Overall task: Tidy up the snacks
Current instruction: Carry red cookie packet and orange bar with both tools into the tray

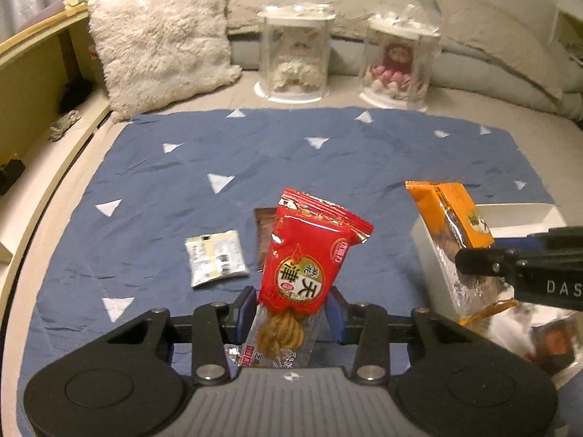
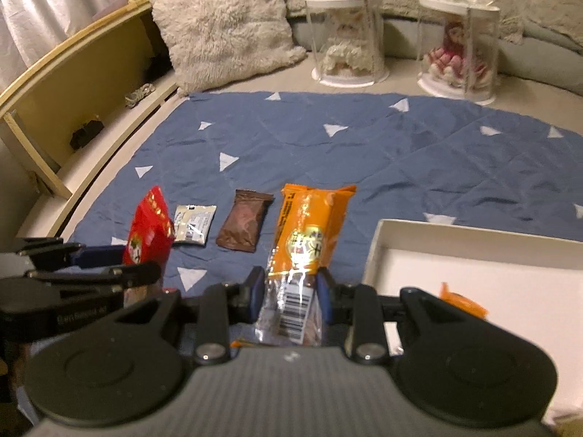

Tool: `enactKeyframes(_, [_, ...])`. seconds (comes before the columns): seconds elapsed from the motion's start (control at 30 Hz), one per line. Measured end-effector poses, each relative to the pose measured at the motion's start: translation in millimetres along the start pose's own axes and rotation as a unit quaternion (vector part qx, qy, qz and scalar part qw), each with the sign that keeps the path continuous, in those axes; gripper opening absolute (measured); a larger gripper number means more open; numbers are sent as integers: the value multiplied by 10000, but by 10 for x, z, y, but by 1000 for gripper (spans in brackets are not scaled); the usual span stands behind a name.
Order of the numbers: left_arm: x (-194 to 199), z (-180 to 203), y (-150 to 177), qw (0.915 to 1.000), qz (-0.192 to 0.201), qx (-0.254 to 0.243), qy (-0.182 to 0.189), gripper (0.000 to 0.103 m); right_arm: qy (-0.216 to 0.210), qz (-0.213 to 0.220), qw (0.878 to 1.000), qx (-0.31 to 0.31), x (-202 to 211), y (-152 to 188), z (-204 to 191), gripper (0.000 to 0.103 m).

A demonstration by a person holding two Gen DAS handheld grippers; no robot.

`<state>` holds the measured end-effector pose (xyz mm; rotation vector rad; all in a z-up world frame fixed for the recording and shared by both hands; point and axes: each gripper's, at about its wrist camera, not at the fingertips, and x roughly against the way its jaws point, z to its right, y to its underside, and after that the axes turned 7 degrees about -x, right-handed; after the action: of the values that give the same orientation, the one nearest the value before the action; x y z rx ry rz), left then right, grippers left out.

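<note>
My left gripper (image 1: pixel 291 313) is shut on the lower end of a red snack packet (image 1: pixel 309 255), which stands up tilted above the blue cloth (image 1: pixel 175 182). My right gripper (image 2: pixel 289 295) is shut on an orange snack packet (image 2: pixel 309 229), held up beside the left wall of a white open box (image 2: pixel 473 240). In the left wrist view the right gripper (image 1: pixel 510 266) and its orange packet (image 1: pixel 452 218) hang over that box (image 1: pixel 517 215). A silver packet (image 2: pixel 193 224) and a brown packet (image 2: pixel 246 224) lie flat on the cloth.
A small orange packet (image 2: pixel 461 302) lies inside the box. Two clear doll cases (image 2: pixel 346 32) (image 2: pixel 459 43) and a fluffy cushion (image 2: pixel 222 25) stand at the back of the bed. A wooden shelf (image 2: pixel 73 83) runs along the left.
</note>
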<state>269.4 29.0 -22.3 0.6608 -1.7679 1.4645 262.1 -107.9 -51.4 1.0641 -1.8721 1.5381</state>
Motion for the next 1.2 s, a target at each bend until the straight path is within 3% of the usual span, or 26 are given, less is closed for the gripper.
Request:
enactKeyframes(0.5, [147, 900, -167, 9960, 288, -56, 842, 43, 233, 358, 9982, -433, 693, 223, 731, 35])
enactKeyframes(0.83, [-39, 1645, -377, 9921, 216, -135, 1232, 43, 715, 490, 9926, -848, 922, 308, 1457, 35])
enactKeyframes(1.2, [-430, 2340, -653, 9872, 84, -172, 1586, 43, 976, 239, 9885, -1130, 964, 376, 2076, 36])
